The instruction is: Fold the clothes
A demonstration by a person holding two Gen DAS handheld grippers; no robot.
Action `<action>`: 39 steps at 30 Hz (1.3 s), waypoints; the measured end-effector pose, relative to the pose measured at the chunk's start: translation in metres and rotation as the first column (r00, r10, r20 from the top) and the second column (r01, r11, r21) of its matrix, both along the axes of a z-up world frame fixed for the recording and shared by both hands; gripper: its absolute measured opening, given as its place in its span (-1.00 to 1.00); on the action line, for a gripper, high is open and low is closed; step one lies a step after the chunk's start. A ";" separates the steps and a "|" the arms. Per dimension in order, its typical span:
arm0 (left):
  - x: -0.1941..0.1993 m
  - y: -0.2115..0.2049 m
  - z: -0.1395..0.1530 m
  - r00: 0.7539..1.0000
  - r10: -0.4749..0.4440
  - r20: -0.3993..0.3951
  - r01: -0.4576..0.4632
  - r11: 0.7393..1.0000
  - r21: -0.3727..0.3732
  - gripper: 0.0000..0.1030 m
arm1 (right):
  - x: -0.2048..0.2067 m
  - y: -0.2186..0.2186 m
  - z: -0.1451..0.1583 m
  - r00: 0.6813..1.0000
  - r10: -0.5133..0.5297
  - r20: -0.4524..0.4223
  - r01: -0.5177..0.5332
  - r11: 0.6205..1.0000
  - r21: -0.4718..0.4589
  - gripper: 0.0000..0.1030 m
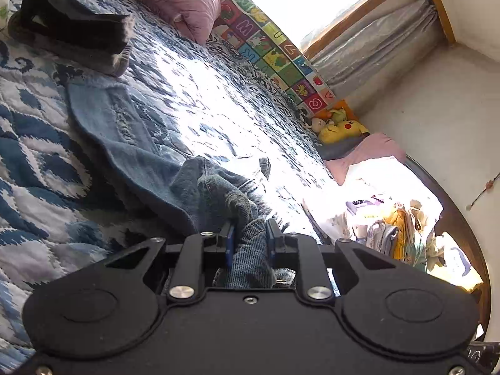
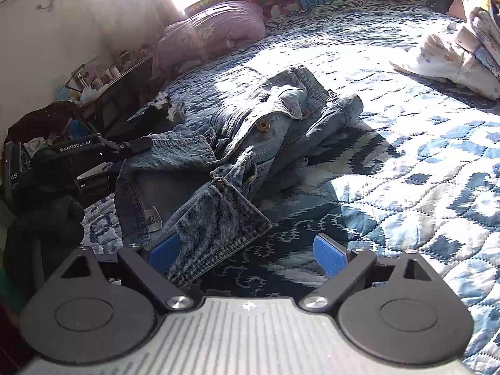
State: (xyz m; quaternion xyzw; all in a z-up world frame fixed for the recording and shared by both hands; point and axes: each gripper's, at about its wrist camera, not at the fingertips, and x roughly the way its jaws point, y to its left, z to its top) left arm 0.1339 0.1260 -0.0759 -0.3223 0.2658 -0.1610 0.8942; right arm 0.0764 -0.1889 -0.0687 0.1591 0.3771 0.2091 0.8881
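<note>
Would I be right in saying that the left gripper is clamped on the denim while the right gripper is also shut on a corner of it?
Not quite. The left gripper is indeed clamped on the denim garment, but the right gripper is open: the right wrist view shows its blue pads spread wide, with a denim corner lying against only the left pad.

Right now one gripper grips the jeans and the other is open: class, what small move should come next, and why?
Probably close the right gripper on the denim edge between its blue pads. The left gripper is already shut on a bunch of the jeans, which lie crumpled on the quilt; a second hold would let both pull the fabric flat before folding.
</note>
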 end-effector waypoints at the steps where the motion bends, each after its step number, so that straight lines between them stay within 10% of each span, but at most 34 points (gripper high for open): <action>1: -0.001 -0.011 0.007 0.999 -0.032 0.026 0.031 0.999 0.039 -0.67 | -0.001 -0.007 0.000 1.000 -0.014 -0.006 0.014 0.999 0.029 0.78; 7: -0.008 -0.111 0.018 0.955 -0.277 0.101 0.230 0.914 0.333 -0.69 | -0.005 -0.062 -0.002 0.987 -0.148 -0.059 0.157 0.969 0.193 0.86; 18: -0.027 -0.201 -0.035 0.904 -0.426 -0.036 0.403 0.819 0.409 -0.52 | -0.014 -0.093 0.020 0.980 -0.194 0.048 0.189 0.977 0.100 0.84; 20: -0.040 -0.186 -0.030 0.894 -0.448 -0.025 0.423 0.824 0.376 0.05 | -0.015 -0.082 0.027 0.984 -0.155 0.090 0.151 0.987 0.053 0.75; 28: -0.073 -0.078 -0.016 0.965 -0.260 -0.019 0.259 0.952 0.165 0.14 | -0.008 0.001 0.040 0.970 0.114 0.214 -0.066 0.973 -0.219 0.57; 37: -0.080 0.006 -0.052 0.989 0.023 -0.148 -0.031 0.998 -0.050 0.30 | 0.024 0.096 0.024 0.930 0.303 0.207 -0.125 0.794 -0.595 0.53; 39: -0.073 0.011 -0.060 0.981 0.060 -0.184 -0.074 0.995 -0.072 0.35 | 0.035 0.103 0.018 0.929 0.320 0.185 -0.138 0.765 -0.629 0.11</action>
